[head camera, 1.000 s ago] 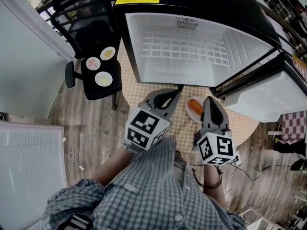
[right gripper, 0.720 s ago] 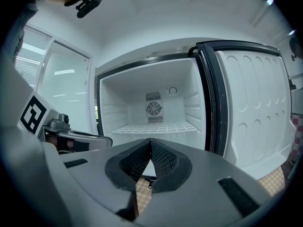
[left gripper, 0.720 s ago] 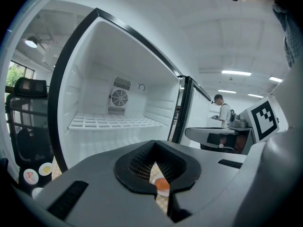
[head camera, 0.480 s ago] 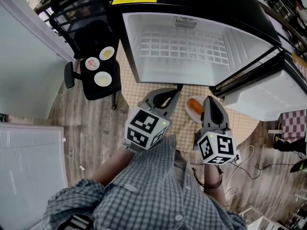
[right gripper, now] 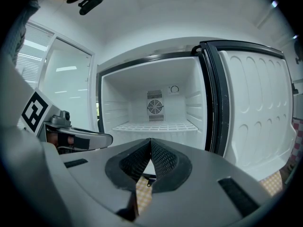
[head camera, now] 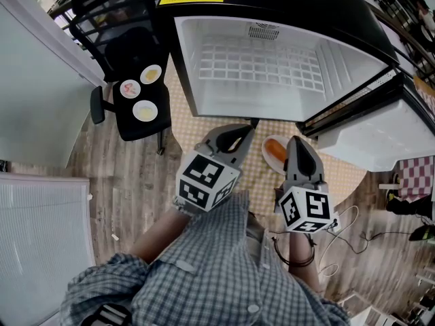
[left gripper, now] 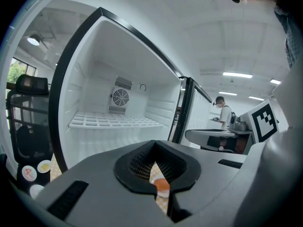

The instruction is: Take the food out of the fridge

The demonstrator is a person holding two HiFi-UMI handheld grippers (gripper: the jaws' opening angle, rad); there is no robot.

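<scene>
The fridge (head camera: 192,80) stands open in front of me, its white inside bare except for a wire shelf (head camera: 262,65). A white plate with an orange sausage (head camera: 276,152) lies on the checkered mat (head camera: 255,172) below the fridge, between my two grippers. My left gripper (head camera: 252,127) is shut and empty, just left of the plate. Part of the sausage (left gripper: 161,185) shows through the gap behind its closed jaws. My right gripper (head camera: 296,140) is shut on nothing, beside the plate's right edge. Both point level at the fridge (right gripper: 156,110).
A black chair (head camera: 139,107) at the left carries three small plates of food (head camera: 146,111). The fridge door (head camera: 380,138) hangs open at the right. Cables (head camera: 340,240) trail on the wooden floor at the right. A person (left gripper: 222,111) stands far off by a counter.
</scene>
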